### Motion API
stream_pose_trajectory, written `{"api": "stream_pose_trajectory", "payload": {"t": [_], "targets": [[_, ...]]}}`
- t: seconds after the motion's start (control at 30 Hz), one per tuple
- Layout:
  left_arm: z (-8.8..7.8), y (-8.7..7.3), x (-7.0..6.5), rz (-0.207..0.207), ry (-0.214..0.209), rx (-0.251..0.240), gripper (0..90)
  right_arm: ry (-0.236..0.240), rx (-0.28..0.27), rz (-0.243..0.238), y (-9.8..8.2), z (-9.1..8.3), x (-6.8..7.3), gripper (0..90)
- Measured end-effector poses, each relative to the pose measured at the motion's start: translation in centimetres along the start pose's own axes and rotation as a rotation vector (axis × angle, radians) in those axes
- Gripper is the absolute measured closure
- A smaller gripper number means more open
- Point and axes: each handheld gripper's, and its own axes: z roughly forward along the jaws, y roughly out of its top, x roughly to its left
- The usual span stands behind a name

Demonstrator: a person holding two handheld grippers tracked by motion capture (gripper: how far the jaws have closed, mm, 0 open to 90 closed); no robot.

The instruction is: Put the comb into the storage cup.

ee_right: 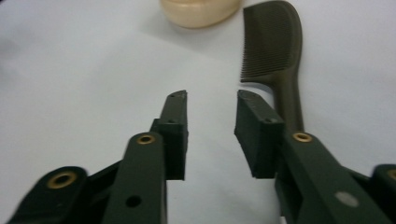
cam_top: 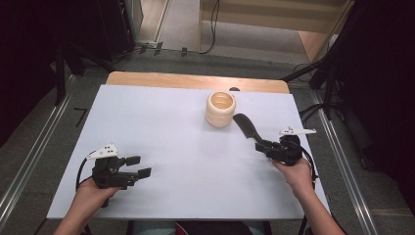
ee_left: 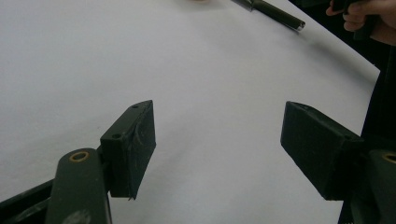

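Observation:
A dark comb [cam_top: 246, 127] lies flat on the white table, its toothed head next to a cream ribbed cup [cam_top: 220, 109]. My right gripper [cam_top: 260, 146] sits at the comb's handle end. In the right gripper view its jaws [ee_right: 212, 100] stand partly open with bare table between them. The comb [ee_right: 273, 42] lies just to the right of the right jaw, and the cup [ee_right: 198, 11] is ahead. My left gripper [cam_top: 139, 166] rests near the front left, jaws wide open [ee_left: 219, 107] and holding nothing. The comb's handle [ee_left: 278, 13] shows far off in the left gripper view.
The white table top [cam_top: 161, 122] has a wooden strip [cam_top: 195, 81] along its far edge. Metal rails [cam_top: 29, 156] run on the floor at both sides. Dark stands and cables [cam_top: 313, 73] sit beyond the table's right corner.

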Motion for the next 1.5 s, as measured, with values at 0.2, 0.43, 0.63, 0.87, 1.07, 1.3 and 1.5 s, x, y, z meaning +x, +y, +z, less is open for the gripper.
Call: {"api": "stream_pose_trajectory", "payload": {"t": [0.2, 0.43, 0.63, 0.87, 1.07, 1.3, 1.5], "targets": [[0.0, 0.0, 0.0, 0.004, -0.001, 0.001, 27.3, 0.019, -0.052, -0.015, -0.5, -1.0, 1.1, 48.2], [0.0, 0.0, 0.0, 0.005, -0.002, 0.000, 27.3, 0.036, -0.079, -0.020, -1.2, -1.2, 2.3, 35.8], [0.0, 0.0, -0.1, 0.005, -0.004, -0.003, 27.3, 0.058, -0.108, -0.042, -1.8, -1.5, 3.2, 27.2], [0.0, 0.0, -0.1, 0.004, -0.003, -0.003, 27.3, 0.105, -0.150, -0.073, -2.6, -1.8, 4.5, 24.3], [0.0, 0.0, -0.1, 0.005, -0.004, -0.004, 27.3, 0.129, -0.162, -0.100, -3.3, -1.9, 5.5, 21.4], [-0.1, 0.1, 0.0, 0.005, -0.005, -0.005, 27.3, 0.139, -0.156, -0.112, -3.7, -2.2, 6.0, 16.0], [0.0, 0.1, 0.0, 0.005, -0.007, -0.005, 27.3, 0.139, -0.143, -0.121, -3.7, -1.9, 5.9, 16.0]]}}
